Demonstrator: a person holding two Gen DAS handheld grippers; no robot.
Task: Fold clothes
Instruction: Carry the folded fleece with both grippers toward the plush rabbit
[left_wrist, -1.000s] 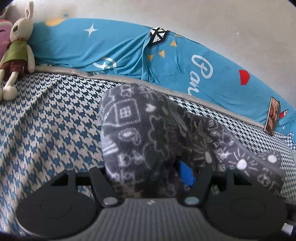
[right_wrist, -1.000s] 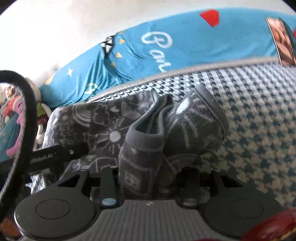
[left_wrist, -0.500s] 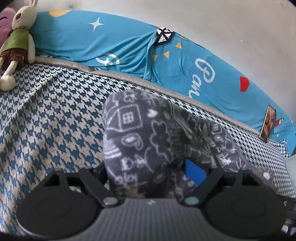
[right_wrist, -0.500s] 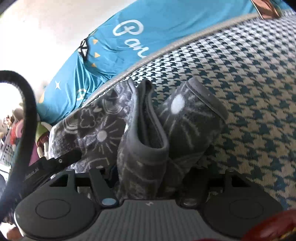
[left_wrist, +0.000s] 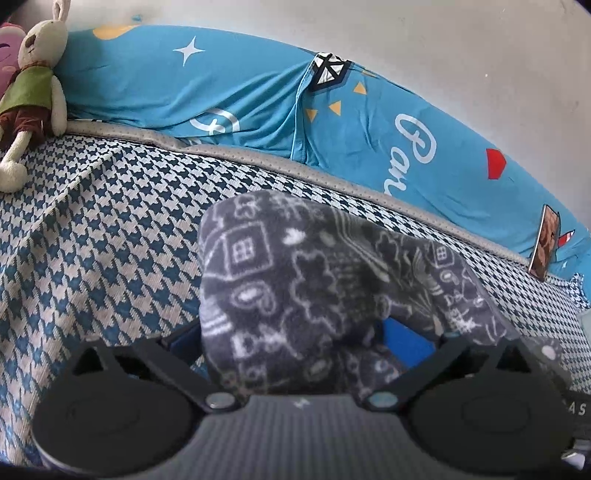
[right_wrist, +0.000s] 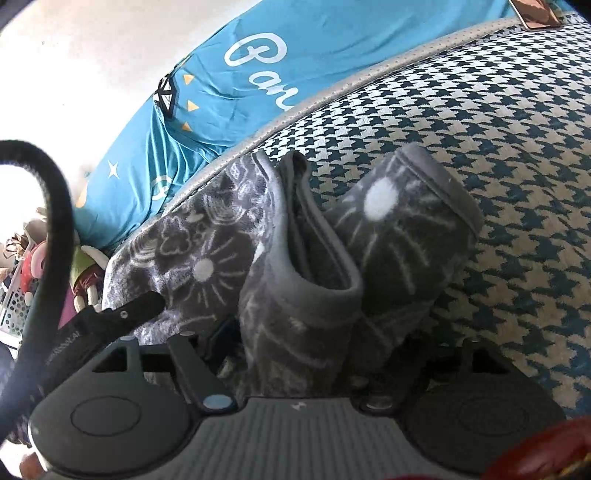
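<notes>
- Since a second ago, our left tongs (left_wrist: 295, 343) have spread their linkage arms wider, with blue pads showing either side of the grey fleece garment (left_wrist: 314, 295); whether they pinch it we cannot tell.
- Our right tongs (right_wrist: 295, 343) have tilted, the bed (right_wrist: 498, 184) climbing higher in frame; they clamp the garment (right_wrist: 295, 295) at its banded hem.
- Open houndstooth bedcover spreads left in the left view, right in the right view.
- A blue pillow (left_wrist: 221, 85) lines the top edge; a plush rabbit (left_wrist: 33, 81) sits upper left.
- The garment lies bunched mid-bed, dark grey with white doodles, one cuff (right_wrist: 424, 206) sticking up.
</notes>
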